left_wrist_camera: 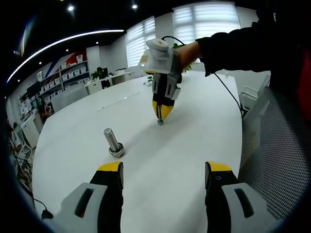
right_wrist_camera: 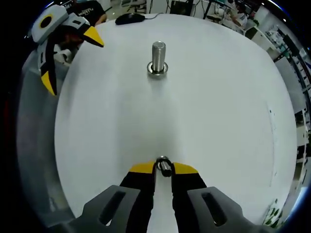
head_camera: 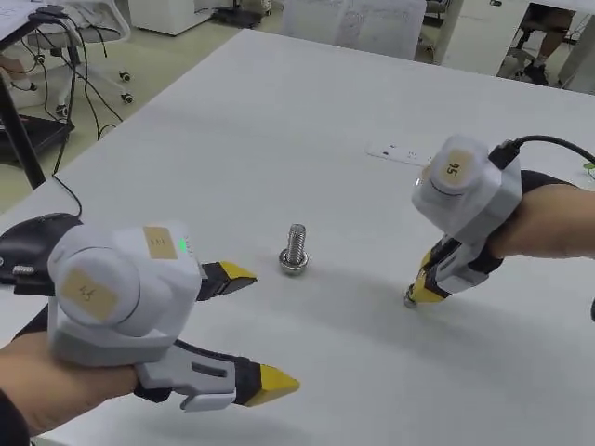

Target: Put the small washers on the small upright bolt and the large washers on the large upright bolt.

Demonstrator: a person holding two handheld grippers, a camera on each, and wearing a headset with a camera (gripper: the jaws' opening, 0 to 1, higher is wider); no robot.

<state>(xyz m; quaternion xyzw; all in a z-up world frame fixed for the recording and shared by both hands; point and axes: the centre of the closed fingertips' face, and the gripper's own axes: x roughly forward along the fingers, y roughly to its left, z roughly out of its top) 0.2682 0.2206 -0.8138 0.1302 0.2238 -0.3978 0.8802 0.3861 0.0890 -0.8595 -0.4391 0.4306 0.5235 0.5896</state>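
The white table (head_camera: 279,121) is carrying the large upright bolt (head_camera: 296,243). The right gripper (head_camera: 421,292) is pinching a small metal part (right_wrist_camera: 164,166) against the table, probably steadying it. The left gripper (head_camera: 268,327) is hovering nearby, fingers spread.

Head view looks down; the low gripper views, seemingly facing each other, share the bolt (head_camera: 295,249).

Bright, even overhead light, soft shadows; gripper views bend at edges.
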